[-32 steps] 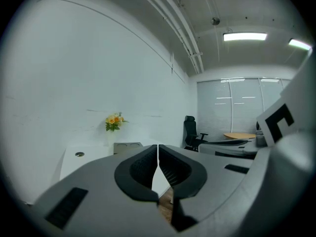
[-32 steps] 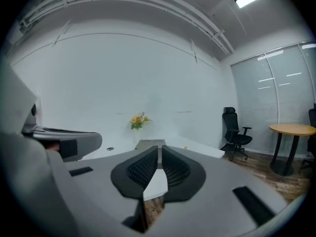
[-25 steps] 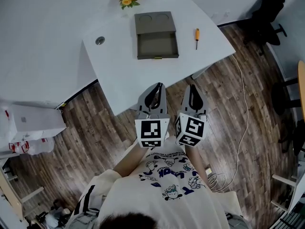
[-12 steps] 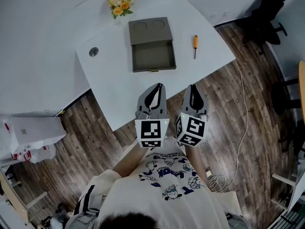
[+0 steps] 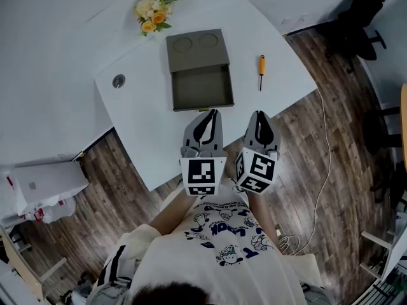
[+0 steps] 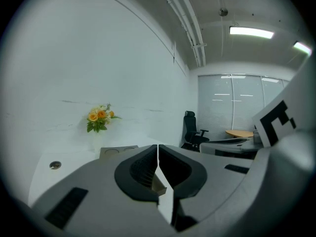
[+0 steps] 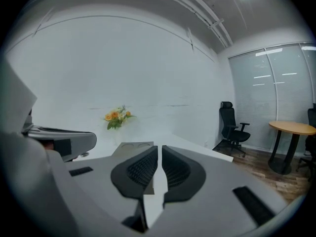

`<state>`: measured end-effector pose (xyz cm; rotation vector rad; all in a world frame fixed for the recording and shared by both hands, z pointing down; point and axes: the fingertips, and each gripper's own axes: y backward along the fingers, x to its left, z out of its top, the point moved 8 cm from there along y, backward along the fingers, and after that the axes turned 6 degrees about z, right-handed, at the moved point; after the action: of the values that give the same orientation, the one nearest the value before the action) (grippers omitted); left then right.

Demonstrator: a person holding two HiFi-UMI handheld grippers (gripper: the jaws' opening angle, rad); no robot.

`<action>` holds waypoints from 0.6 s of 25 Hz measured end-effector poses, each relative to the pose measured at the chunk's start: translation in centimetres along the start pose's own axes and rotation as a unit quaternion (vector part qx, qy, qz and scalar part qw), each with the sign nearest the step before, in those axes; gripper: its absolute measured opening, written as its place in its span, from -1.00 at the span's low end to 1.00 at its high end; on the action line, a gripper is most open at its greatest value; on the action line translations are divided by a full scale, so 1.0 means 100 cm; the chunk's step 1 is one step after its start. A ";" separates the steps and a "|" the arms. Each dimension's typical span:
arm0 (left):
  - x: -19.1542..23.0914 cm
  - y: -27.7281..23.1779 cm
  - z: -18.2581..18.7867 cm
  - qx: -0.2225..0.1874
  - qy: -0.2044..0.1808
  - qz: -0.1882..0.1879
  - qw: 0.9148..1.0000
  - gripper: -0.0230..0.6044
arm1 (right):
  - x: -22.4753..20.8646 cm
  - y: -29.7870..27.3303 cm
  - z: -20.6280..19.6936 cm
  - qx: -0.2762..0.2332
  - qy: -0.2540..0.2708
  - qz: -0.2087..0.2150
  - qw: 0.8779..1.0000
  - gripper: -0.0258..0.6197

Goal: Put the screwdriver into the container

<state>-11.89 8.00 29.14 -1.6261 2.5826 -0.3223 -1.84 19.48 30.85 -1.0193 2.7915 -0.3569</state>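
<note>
A screwdriver (image 5: 261,70) with an orange handle lies on the white table (image 5: 146,132), to the right of the grey container (image 5: 198,68). The container's drawer (image 5: 202,89) stands pulled open and looks empty. Both grippers hover side by side over the table's near edge, well short of both objects. My left gripper (image 5: 209,114) (image 6: 158,148) is shut with nothing between its jaws. My right gripper (image 5: 261,114) (image 7: 159,149) is shut and empty too. The container's top shows beyond the jaws in the left gripper view (image 6: 118,151) and the right gripper view (image 7: 134,146). The screwdriver is in neither gripper view.
A bunch of yellow flowers (image 5: 152,8) stands at the table's far corner and a round cable hole (image 5: 119,81) sits at its left. On the wooden floor are a black office chair (image 5: 359,14), a white cable (image 5: 325,164) and white boxes (image 5: 44,183).
The table has slid nearer in the head view, so both grippers now reach over its near edge. Both stay shut and side by side.
</note>
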 end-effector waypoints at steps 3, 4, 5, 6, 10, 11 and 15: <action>0.006 -0.016 0.001 0.003 0.000 -0.004 1.000 -0.85 | -0.002 -0.015 0.000 0.005 -0.004 -0.005 1.000 -0.79; 0.007 -0.021 0.001 0.004 0.001 -0.005 1.000 -0.85 | -0.002 -0.020 0.000 0.006 -0.005 -0.006 1.000 -0.79; 0.009 -0.025 0.001 0.006 0.001 -0.007 1.000 -0.85 | -0.003 -0.024 0.000 0.007 -0.007 -0.008 1.000 -0.78; 0.010 -0.029 0.002 0.007 0.000 -0.009 1.000 -0.85 | -0.003 -0.028 0.000 0.008 -0.008 -0.009 1.000 -0.79; 0.014 -0.043 0.002 0.013 0.001 -0.017 1.000 -0.85 | -0.004 -0.041 0.001 0.015 -0.012 -0.014 1.000 -0.78; 0.015 -0.046 0.001 0.015 0.002 -0.019 1.000 -0.85 | -0.004 -0.044 0.002 0.017 -0.014 -0.016 1.000 -0.79; 0.017 -0.055 0.000 0.025 0.005 -0.021 0.999 -0.85 | -0.005 -0.052 0.003 0.024 -0.016 -0.018 0.999 -0.78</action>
<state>-7.82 4.20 30.40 -1.6681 2.5286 -0.3940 1.81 15.96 32.03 -1.0565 2.7251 -0.4074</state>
